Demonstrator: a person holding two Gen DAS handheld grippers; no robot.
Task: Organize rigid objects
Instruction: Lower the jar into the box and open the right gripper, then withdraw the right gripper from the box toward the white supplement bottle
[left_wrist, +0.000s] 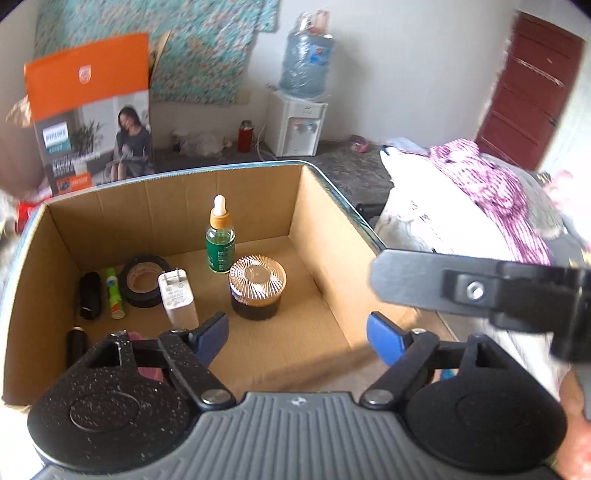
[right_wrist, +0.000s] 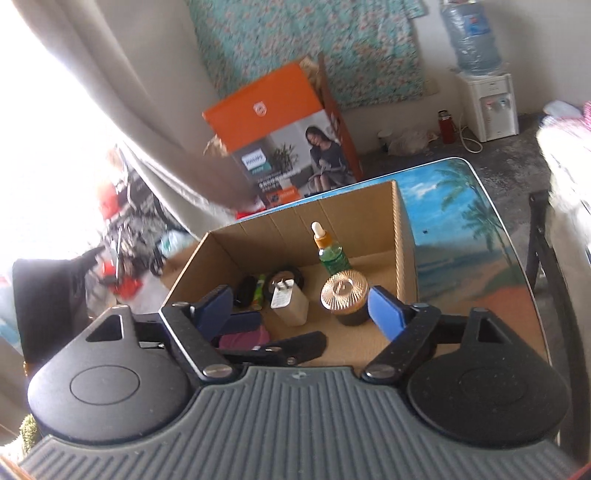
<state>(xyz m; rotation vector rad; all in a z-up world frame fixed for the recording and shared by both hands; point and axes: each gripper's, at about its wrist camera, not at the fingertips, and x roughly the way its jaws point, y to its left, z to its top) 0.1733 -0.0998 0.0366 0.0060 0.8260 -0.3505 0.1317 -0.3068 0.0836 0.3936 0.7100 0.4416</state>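
Note:
An open cardboard box (left_wrist: 321, 229) (right_wrist: 404, 236) holds a green dropper bottle (left_wrist: 220, 240) (right_wrist: 332, 254), a dark jar with a ribbed gold lid (left_wrist: 257, 288) (right_wrist: 345, 295), a white charger (left_wrist: 177, 297) (right_wrist: 288, 301), a black tape roll (left_wrist: 142, 280), a green tube (left_wrist: 114, 293) and dark cylinders (left_wrist: 89, 295). My left gripper (left_wrist: 297, 339) is open and empty over the box's near part. My right gripper (right_wrist: 301, 308) is open and empty above the box, higher up; part of it shows in the left wrist view (left_wrist: 480, 288).
The box stands on a table with a beach picture (right_wrist: 469, 236). An orange product carton (left_wrist: 92, 110) (right_wrist: 284, 147) stands behind it. A water dispenser (left_wrist: 299, 122) is against the far wall. Bedding (left_wrist: 480, 206) lies to the right.

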